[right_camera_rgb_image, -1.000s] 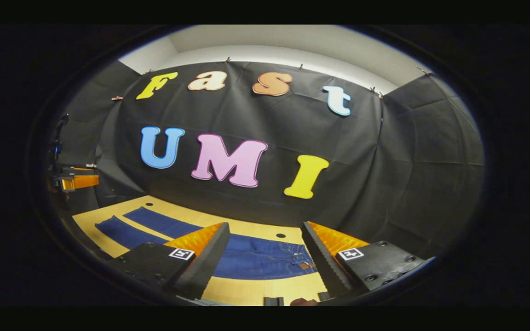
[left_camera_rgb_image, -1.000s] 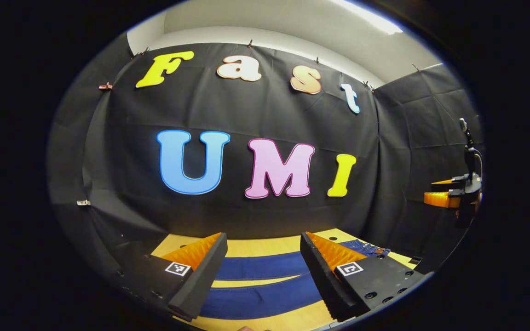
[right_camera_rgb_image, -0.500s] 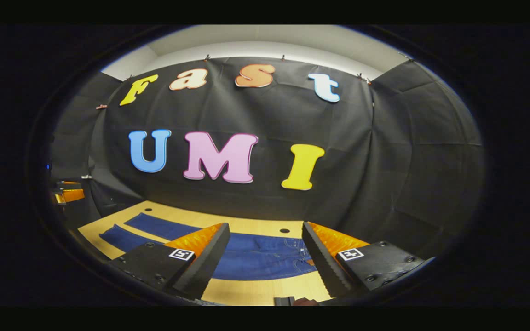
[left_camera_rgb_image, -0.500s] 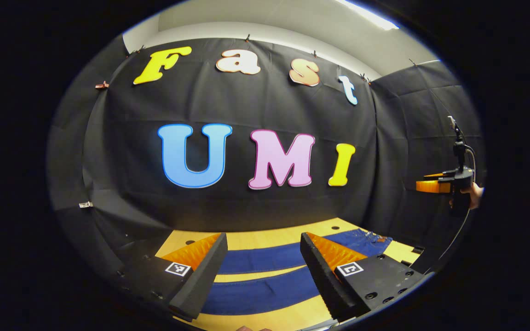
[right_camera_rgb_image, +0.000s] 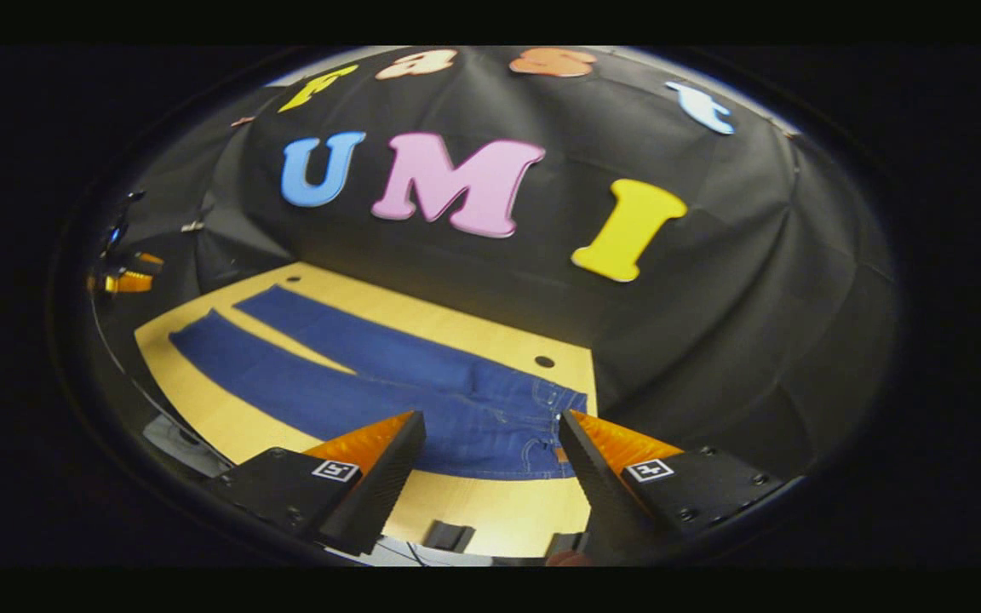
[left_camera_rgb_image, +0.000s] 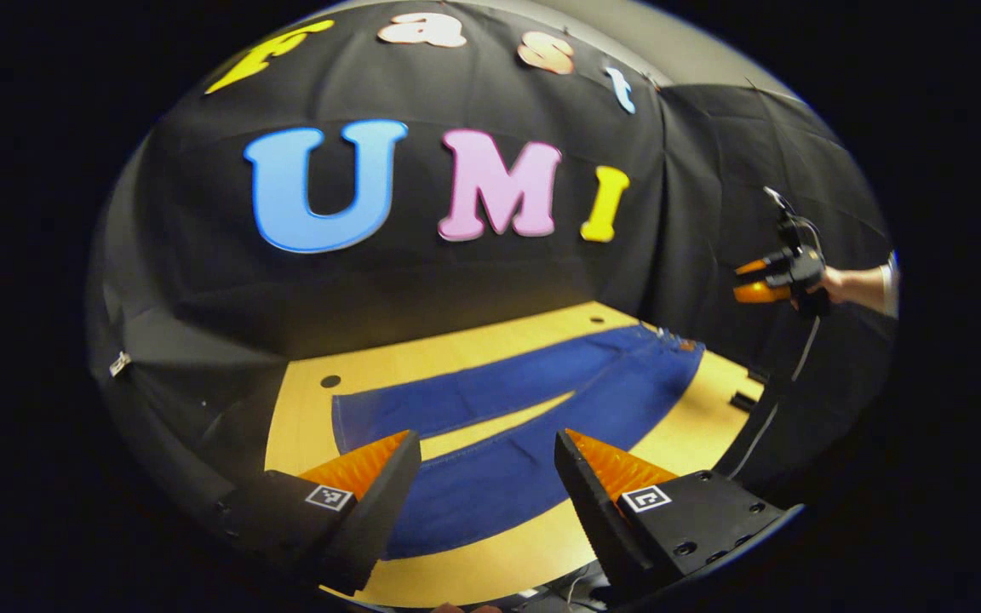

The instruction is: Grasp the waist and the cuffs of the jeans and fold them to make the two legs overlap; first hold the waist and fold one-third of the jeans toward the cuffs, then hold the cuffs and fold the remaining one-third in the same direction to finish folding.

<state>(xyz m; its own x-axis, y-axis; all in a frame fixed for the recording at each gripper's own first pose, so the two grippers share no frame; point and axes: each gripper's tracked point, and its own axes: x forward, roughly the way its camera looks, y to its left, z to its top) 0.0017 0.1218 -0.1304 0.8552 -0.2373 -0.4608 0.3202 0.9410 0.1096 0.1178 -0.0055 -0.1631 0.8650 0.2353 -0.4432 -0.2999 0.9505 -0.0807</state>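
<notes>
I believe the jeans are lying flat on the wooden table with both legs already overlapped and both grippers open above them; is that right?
Not quite: the legs of the jeans lie apart in a V, with bare wooden table between them, as the right gripper view shows. The rest holds: both the left gripper and right gripper are open above them.

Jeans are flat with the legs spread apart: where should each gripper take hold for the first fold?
The jeans lie flat on the table, legs apart. Right gripper, open, is above the waist: probably pinch its near corner from the table's front edge. Left gripper, open, is above the near leg; take that leg's cuff likewise.
</notes>
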